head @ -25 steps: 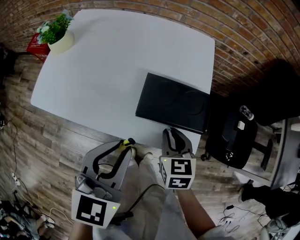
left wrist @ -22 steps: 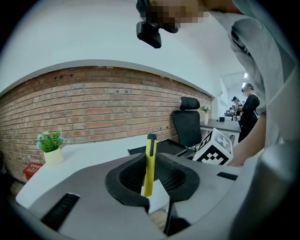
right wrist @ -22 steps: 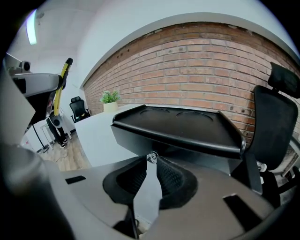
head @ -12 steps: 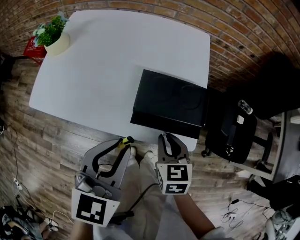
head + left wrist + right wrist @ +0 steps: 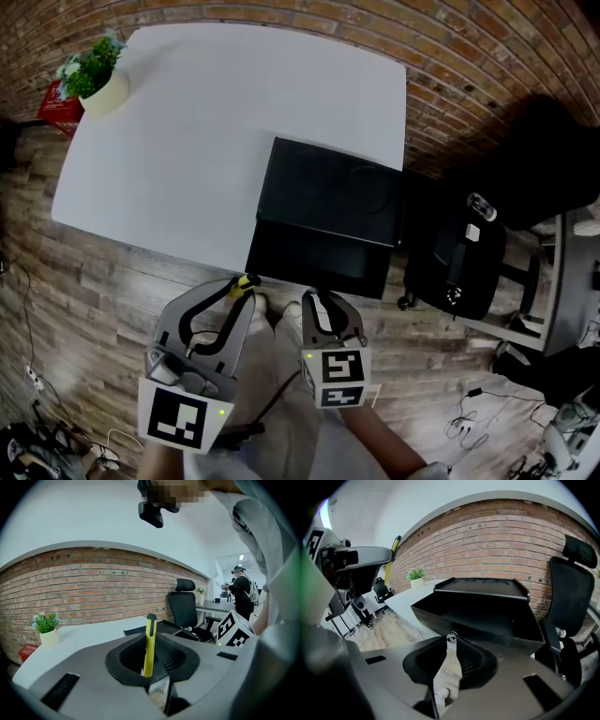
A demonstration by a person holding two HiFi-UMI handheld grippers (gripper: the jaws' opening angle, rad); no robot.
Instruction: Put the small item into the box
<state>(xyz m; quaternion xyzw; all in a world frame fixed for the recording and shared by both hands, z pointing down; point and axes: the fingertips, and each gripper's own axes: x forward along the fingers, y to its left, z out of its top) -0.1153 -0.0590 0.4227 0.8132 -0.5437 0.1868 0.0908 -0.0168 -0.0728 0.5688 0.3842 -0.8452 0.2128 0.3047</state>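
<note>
Yellow small item (image 5: 149, 641) stands upright, clamped in the left gripper's (image 5: 245, 284) jaws off the table's (image 5: 187, 122) near edge, just left of the black box (image 5: 333, 187), whose drawer (image 5: 314, 262) has slid further out over that edge, the right gripper (image 5: 319, 298) pinched on its ring pull (image 5: 451, 637), so the opening is likely ready for the drop.
</note>
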